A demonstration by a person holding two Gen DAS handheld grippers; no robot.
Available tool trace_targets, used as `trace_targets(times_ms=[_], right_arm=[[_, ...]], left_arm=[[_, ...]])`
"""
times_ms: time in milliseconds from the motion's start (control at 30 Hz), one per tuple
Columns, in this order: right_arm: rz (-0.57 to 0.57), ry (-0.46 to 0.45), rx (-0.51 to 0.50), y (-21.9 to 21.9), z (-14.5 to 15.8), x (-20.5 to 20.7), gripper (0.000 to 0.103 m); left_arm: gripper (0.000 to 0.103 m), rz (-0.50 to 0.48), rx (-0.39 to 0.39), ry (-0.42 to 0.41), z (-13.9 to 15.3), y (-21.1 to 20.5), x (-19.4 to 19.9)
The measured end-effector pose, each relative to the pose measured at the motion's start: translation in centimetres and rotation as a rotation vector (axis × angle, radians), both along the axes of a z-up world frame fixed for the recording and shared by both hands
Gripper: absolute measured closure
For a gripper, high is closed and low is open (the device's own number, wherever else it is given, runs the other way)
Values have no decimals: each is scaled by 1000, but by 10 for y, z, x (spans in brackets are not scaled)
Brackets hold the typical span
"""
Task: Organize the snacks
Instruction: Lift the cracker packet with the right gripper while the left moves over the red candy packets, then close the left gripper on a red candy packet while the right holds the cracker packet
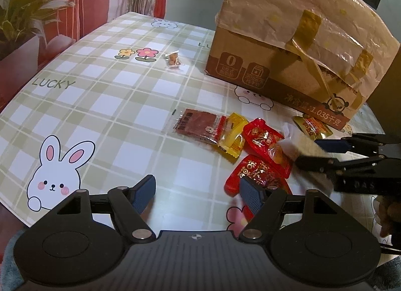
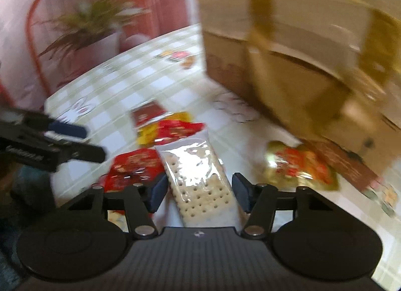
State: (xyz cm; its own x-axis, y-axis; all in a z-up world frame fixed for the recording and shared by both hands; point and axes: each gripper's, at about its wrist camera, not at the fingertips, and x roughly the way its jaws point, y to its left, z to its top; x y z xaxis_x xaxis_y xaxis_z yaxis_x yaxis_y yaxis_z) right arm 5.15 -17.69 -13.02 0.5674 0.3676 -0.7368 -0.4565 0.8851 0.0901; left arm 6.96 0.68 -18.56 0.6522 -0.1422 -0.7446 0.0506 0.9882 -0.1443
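Observation:
My right gripper (image 2: pixel 199 192) is shut on a clear-wrapped cracker packet (image 2: pixel 200 180) and holds it above the table; it also shows in the left wrist view (image 1: pixel 323 151), with the packet (image 1: pixel 298 144) between its fingers. Below it lie two red snack packets (image 1: pixel 260 165), a yellow packet (image 1: pixel 231 136), a dark jerky packet (image 1: pixel 198 125) and a gold-red packet (image 1: pixel 313 125) beside the cardboard box (image 1: pixel 293 47). A small brown snack (image 1: pixel 173 60) lies apart at the back. My left gripper (image 1: pixel 198 190) is open and empty, low over the table, left of the pile.
The table has a green checked cloth (image 1: pixel 112 105) with rabbit and flower prints. A potted plant (image 1: pixel 22 22) stands beyond the left edge. The tall taped box fills the back right. The right wrist view is motion-blurred.

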Motion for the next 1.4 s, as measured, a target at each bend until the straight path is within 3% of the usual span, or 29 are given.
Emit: trace_targets(times_ms=[100, 167, 600, 867, 1400], right_arm=[[-76, -40, -26, -7, -5, 0, 44], [-98, -55, -28, -11, -8, -2, 45], [-104, -177, -19, -19, -22, -27, 45], [-107, -173, 17, -24, -22, -26, 44], [-123, -157, 90, -34, -20, -27, 44]], left_arm=[[27, -4, -4, -3, 0, 1, 0], [35, -12, -15, -4, 0, 2, -1], [36, -90, -25, 22, -4, -29, 2], [35, -93, -5, 27, -5, -38, 6], [30, -126, 107, -12, -13, -63, 14]])
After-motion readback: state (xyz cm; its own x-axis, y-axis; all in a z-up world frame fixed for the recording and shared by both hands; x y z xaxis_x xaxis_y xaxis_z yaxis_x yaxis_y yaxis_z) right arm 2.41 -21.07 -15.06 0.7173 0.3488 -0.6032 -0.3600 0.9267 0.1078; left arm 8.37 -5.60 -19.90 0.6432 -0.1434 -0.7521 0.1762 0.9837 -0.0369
